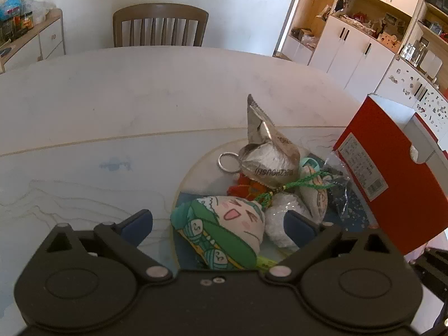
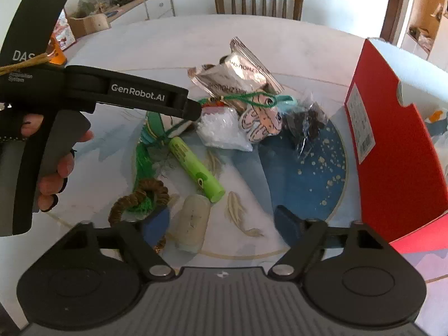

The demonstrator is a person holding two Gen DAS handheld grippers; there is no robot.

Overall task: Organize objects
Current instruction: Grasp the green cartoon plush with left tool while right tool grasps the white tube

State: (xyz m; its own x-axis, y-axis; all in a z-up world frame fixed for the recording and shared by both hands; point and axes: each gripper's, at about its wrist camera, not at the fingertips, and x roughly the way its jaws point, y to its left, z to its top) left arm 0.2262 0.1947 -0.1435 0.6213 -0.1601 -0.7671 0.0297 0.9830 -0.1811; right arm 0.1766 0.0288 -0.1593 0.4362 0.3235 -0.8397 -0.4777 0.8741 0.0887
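**Two claws spread over a cluttered tray**

Left claw [image 1: 221, 224] wide open, gripping nothing, straddling a plush [image 1: 224, 226] lying directly between its fingers. Right claw [image 2: 224, 221] also spread and empty, poised above the tray [image 2: 302, 173]; a pale tube [image 2: 193, 224] just inside its left finger, a green tube [image 2: 196, 165] ahead of it. Red box [image 2: 397, 145] standing open to the right of both claws, likely the destination.

Risks, as judgement: a green cord [image 1: 296, 184] trails through the pile ahead of the left claw, so lifting the plush could drag neighbours off the tray; foil packets [image 1: 266, 151] leaning beyond it could topple.

Only the right view shows the tubes, a braided ring [image 2: 140, 198] and the hand [image 2: 56, 165] holding the left tool. Only the left view shows the plush face and a key ring [image 1: 228, 162].
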